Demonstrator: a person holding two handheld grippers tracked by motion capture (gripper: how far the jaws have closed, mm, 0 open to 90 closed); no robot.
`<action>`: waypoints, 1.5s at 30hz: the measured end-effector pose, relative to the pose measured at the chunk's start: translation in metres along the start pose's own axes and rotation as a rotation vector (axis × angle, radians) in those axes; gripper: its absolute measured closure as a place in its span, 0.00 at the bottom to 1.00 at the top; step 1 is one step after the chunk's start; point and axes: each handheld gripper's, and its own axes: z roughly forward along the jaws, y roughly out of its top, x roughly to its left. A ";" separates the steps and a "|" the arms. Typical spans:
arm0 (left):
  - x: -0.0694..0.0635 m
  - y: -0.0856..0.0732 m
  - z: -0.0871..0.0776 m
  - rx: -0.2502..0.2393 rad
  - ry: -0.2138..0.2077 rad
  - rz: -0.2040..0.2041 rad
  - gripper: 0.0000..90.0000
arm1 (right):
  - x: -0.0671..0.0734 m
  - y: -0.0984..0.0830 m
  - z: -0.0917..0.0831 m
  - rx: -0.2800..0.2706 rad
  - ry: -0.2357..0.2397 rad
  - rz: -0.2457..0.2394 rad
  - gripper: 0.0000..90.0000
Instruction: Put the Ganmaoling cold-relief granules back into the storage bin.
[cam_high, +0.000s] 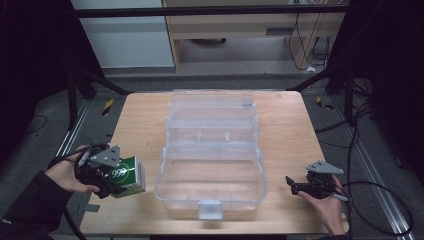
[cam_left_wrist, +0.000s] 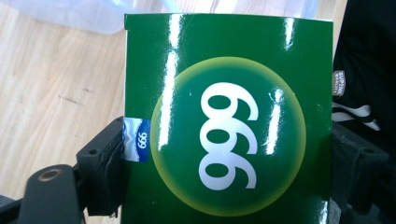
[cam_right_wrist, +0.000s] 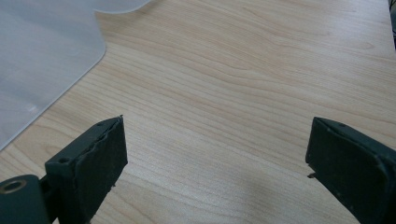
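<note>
Probably a lab — dark frame struts (cam_high: 95, 80), trailing cables (cam_high: 372, 187)

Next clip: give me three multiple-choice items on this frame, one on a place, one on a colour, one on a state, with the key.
1. Where is the clear plastic organizer box?
A. table centre
B. floor
C. in the right gripper

2. What colour is the carton marked 999?
A. red
B. green
C. blue

3. How is the right gripper?
A. shut on the carton
B. open, holding nothing
C. shut on the box latch

Key: A, it sits mid-table with its lid open; B, glossy green face between the left gripper jaws; B, jaws stand apart over bare wood.
</note>
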 end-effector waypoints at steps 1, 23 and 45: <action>0.000 0.003 -0.001 -0.002 0.001 0.005 0.17 | 0.000 0.000 0.000 0.000 -0.001 0.000 0.06; -0.005 0.061 -0.004 -0.038 -0.012 0.088 0.17 | -0.001 -0.001 0.000 -0.002 0.000 0.004 0.06; -0.009 0.110 0.022 -0.041 -0.066 0.176 0.17 | -0.001 -0.002 -0.001 -0.003 0.001 0.002 0.06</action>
